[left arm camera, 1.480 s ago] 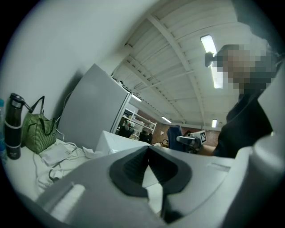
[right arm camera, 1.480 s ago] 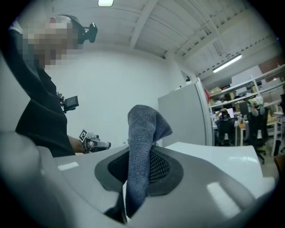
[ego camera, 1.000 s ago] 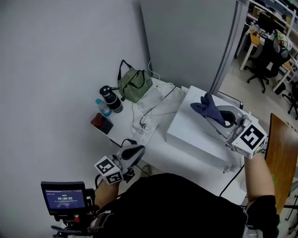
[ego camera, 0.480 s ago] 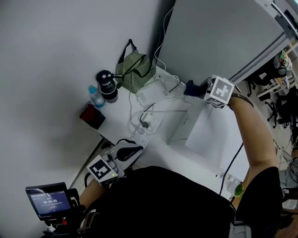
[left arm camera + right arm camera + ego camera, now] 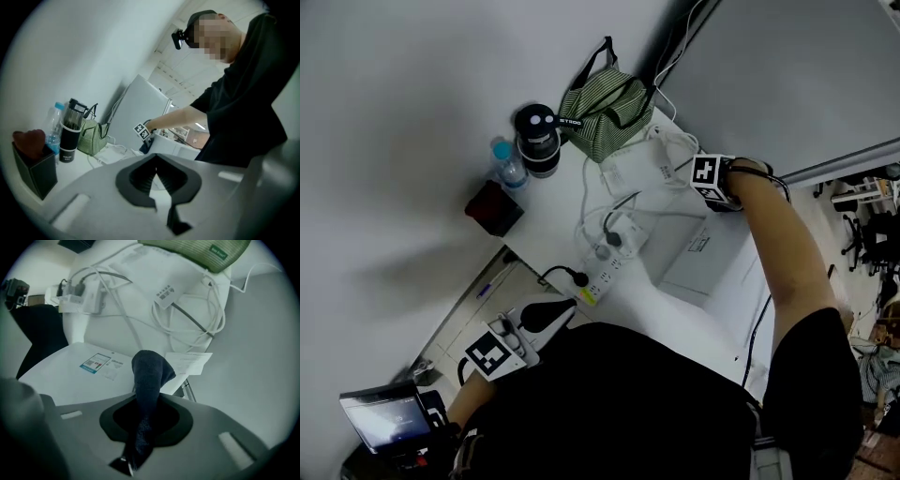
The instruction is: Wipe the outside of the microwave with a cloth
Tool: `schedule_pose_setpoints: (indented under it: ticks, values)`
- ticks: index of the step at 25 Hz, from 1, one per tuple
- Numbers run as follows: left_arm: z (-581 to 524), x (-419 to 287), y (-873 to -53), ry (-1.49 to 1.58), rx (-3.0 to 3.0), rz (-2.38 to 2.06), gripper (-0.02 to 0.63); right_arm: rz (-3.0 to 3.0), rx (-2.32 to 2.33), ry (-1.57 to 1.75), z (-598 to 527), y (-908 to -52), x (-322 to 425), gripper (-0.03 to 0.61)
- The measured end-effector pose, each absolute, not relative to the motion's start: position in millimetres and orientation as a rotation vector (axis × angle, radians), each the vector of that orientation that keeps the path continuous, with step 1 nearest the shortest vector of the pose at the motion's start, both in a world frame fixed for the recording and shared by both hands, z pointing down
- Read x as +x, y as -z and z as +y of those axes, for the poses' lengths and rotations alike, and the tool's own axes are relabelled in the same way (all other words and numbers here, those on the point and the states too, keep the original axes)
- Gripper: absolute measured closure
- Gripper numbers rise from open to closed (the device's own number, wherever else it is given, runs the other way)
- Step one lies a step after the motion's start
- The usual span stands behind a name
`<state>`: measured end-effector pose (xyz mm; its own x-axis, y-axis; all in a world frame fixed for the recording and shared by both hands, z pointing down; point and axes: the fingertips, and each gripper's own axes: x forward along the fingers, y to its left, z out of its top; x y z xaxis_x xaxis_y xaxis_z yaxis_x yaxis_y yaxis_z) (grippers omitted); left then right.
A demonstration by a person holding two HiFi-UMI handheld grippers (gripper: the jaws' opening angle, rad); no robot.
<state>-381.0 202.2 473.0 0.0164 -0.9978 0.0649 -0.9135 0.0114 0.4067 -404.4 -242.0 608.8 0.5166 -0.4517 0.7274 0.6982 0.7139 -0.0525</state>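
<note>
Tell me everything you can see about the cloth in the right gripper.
The cloth is dark blue, with a knitted or terry-like texture. The right gripper is clamped on its lower part, so a folded, rounded end sticks out beyond the jaws. That end sits at the edge of the white microwave, near its label; contact is unclear.

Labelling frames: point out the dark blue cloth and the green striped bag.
dark blue cloth (image 5: 147,373), right gripper view, its bunched top.
green striped bag (image 5: 605,114), head view, its striped side.
</note>
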Motion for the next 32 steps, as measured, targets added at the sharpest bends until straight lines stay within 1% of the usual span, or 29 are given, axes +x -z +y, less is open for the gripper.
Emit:
schedule_pose_setpoints:
  ticks: [5, 10, 13, 16, 19, 22, 24, 27, 32]
  values:
    - [212.9, -380.2, -479.2, 0.353, 1.916, -1.954, 0.614, -0.655, -0.331, 0.717, -238.7, -659.3, -395.9, 0.528]
    - [216.0, -371.4, -483.6, 0.334, 1.904, -1.921, 0.612, -0.655, -0.301, 0.694, -239.8, -684.7, -398.0, 0.529]
    - [214.8, -366.4, -486.0, 0.333, 1.902, -1.902, 0.614, -0.669, -0.324, 0.751, -232.5, -691.7, -399.4, 0.529]
    - [210.5, -364.6, -481.9, 0.319, 1.941, -1.899, 0.612, -0.756, -0.378, 0.736, -218.6, -657.3, -406.8, 0.528]
    - [202.2, -368.0, -470.9, 0.334, 1.985, -1.904, 0.612, -0.961, -0.510, 0.617, -182.2, -582.8, -411.9, 0.526]
    - [191.3, -366.3, -454.7, 0.356, 2.040, -1.899, 0.612, -1.025, -0.604, 0.616, -157.0, -506.7, -393.6, 0.526]
    - [184.0, -362.7, -447.6, 0.367, 2.078, -1.887, 0.612, -0.982, -0.598, 0.677, -159.2, -483.9, -377.3, 0.526]
    - [177.1, -359.6, -444.3, 0.392, 2.103, -1.873, 0.614, -0.938, -0.552, 0.705, -167.2, -501.0, -368.8, 0.527]
    - [184.6, -356.9, -448.9, 0.381, 2.079, -1.872, 0.614, -0.800, -0.490, 0.753, -171.2, -568.3, -373.3, 0.528]
